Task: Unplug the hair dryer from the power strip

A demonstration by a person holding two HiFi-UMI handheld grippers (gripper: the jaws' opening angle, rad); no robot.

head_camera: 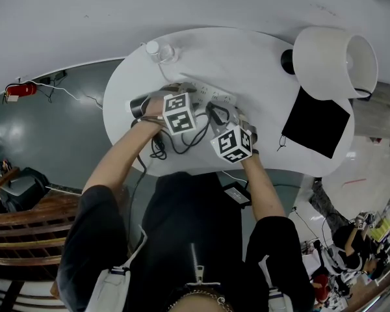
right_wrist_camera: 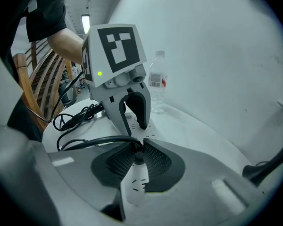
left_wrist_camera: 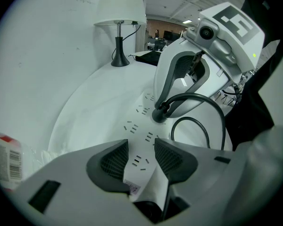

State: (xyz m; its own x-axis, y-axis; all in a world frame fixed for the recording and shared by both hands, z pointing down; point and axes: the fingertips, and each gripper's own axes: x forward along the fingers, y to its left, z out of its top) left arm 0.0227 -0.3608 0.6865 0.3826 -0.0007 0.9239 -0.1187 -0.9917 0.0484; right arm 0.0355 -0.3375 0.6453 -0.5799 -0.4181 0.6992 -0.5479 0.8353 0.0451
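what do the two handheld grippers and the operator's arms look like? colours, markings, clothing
The left gripper and right gripper both have white moulded plastic bodies, with dark grey ribbed pads lining the jaws. Each carries a white cube with black square markers and a small lit green light on its body. The person wears a black short-sleeved top.

White power strip (left_wrist_camera: 137,126) and table (head_camera: 260,64), black plug (left_wrist_camera: 159,115) and cord (right_wrist_camera: 104,139), black-and-white square-patterned marker cubes (head_camera: 180,113)
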